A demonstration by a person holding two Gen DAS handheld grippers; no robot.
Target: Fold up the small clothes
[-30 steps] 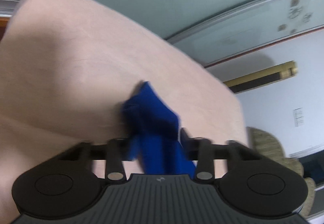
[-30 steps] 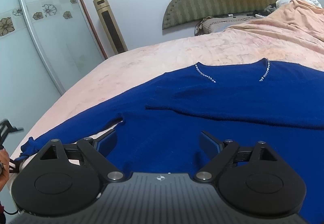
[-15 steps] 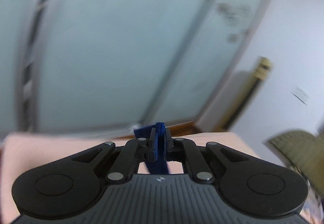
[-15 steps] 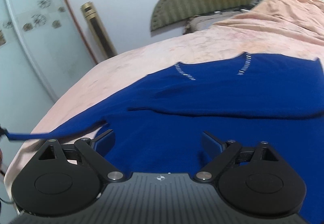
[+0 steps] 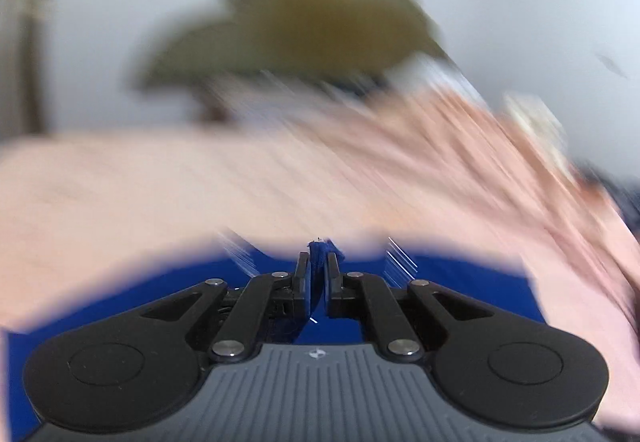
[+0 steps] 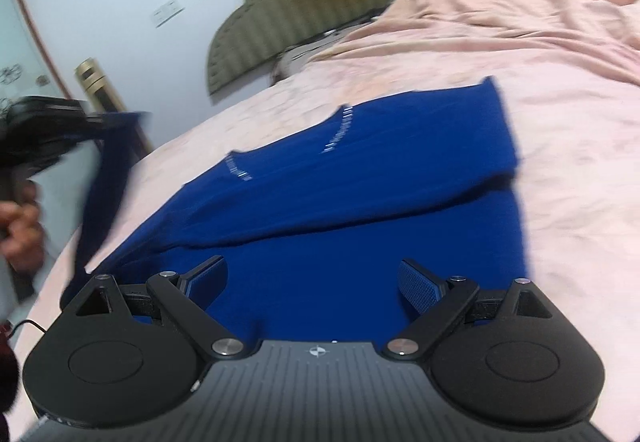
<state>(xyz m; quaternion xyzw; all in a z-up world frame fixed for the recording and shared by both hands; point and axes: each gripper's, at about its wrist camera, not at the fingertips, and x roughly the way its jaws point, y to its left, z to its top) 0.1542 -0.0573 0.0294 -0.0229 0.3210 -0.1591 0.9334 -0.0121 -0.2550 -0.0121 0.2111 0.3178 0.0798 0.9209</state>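
Pink bed point(image 6: 560, 146) carries the blue top point(image 6: 360, 202), flat just ahead of the right gripper point(image 6: 312, 278), jaws released. Left gripper point(image 5: 318, 274) jaws clench its lifted sleeve point(image 6: 104, 178); best laid smoothly across the body, kept taut.

Heavy motion blur across the left wrist view, smearing the pink bedspread point(image 5: 320, 182) into diagonal streaks and the olive headboard point(image 5: 288, 22) into a soft blob, with only the left gripper point(image 5: 319, 274) sharp. Sharper in the right wrist view, under soft, even, rather dim indoor light without glare or hard shadows. Blurred at its left edge, with fisheye bending and dark corners in both.
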